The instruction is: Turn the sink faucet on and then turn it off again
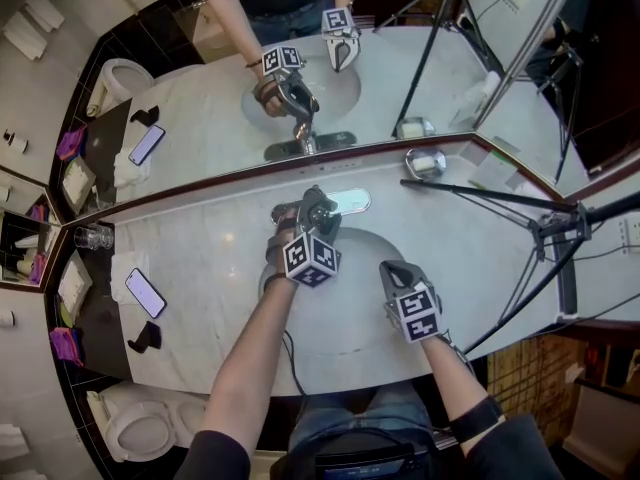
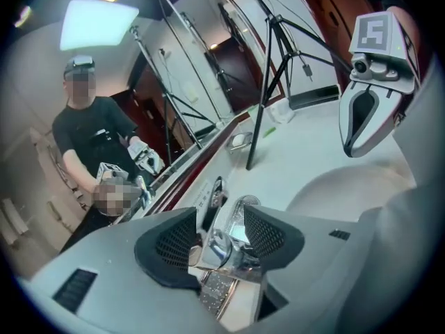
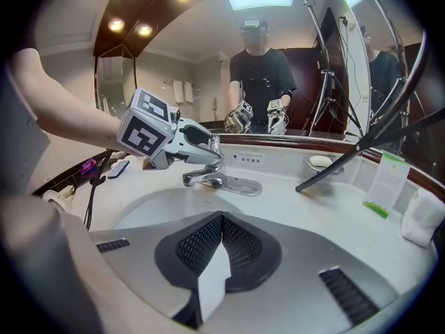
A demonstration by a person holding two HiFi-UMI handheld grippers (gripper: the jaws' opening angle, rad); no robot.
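Left hand-held gripper [image 2: 221, 223] is open with the faucet [image 2: 226, 248] between its 2 jaws; right hand-held gripper [image 3: 222, 220] is closed, empty, over the sink [image 3: 156, 202].

The chrome faucet [image 3: 208, 175] stands upright on its long plate at the white sink basin's [image 3: 156, 206] back rim.

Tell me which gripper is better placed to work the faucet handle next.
Left. The left gripper has its open jaws either side of the faucet handle; the right gripper, jaws together, hangs over the sink basin, apart from it.
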